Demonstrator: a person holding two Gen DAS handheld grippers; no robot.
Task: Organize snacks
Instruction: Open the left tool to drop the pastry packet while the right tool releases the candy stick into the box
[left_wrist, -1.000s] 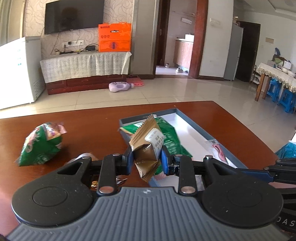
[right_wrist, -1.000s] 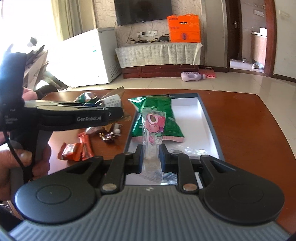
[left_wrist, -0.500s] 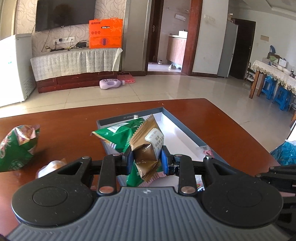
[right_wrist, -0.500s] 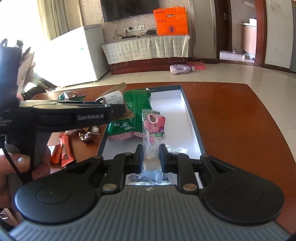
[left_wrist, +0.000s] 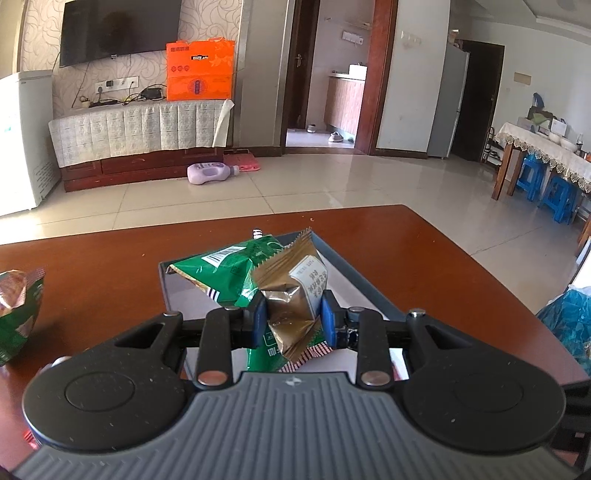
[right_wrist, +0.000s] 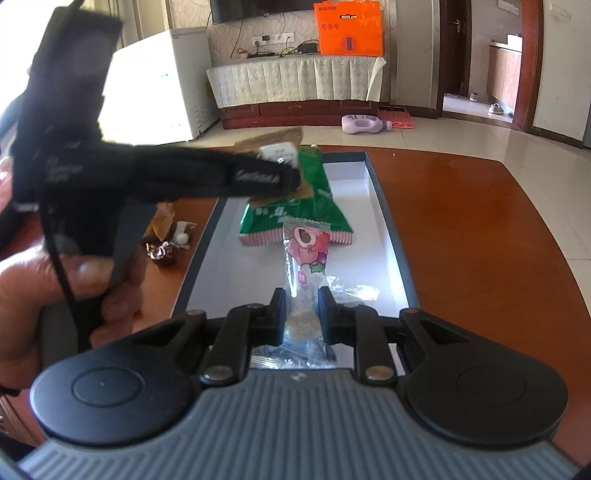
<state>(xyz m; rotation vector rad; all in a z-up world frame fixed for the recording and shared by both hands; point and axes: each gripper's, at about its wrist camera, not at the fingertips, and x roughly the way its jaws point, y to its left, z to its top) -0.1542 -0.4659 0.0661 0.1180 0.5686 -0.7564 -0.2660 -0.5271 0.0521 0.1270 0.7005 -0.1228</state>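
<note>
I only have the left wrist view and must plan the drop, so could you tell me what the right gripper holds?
Observer: The right gripper is shut on a clear packet with a pink picture, over the near end of the tray.
Operator: Is anything lying at that end?
Observer: Yes, a crumpled clear wrapper lies beside the jaws.
Operator: Any snacks left outside?
Observer: Small wrapped sweets lie on the table left of the tray.

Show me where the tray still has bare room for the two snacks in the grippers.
Free: the white tray floor beyond and right of the green bag, along the right wall. Also a strip left of the bag. Crowded: the near end, with clear wrappers under the right gripper and its pink-print packet.
</note>
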